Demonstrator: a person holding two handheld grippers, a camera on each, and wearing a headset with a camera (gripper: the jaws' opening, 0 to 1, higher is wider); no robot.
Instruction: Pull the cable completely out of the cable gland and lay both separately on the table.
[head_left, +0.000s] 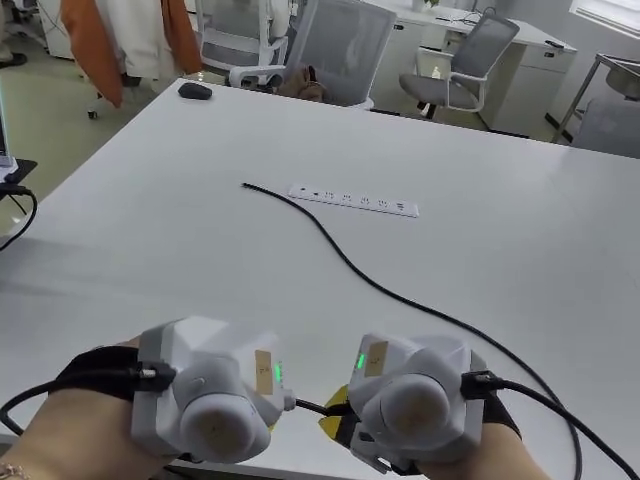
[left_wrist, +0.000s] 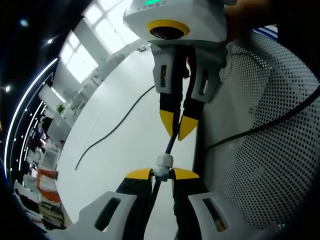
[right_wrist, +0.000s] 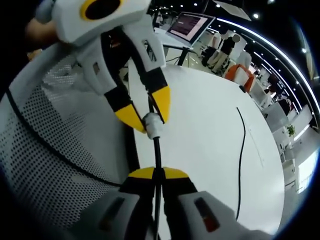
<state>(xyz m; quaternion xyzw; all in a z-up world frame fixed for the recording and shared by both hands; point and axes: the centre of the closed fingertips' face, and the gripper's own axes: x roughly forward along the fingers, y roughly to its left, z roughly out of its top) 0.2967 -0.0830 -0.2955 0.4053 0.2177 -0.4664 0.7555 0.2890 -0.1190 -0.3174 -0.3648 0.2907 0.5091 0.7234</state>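
Observation:
The white cable gland sits between the yellow tips of my left gripper, which is shut on it. A black cable runs out of the gland into my right gripper, shut on the cable a short way from the gland. In the right gripper view, my right gripper pinches the cable, and the left gripper holds the gland opposite. In the head view both grippers face each other at the table's near edge, left gripper and right gripper, with the cable's long free part trailing across the table.
A white power strip lies mid-table beyond the cable's far end. A dark mouse sits at the far left corner. Office chairs stand behind the white table. A mesh surface lies just off the near edge.

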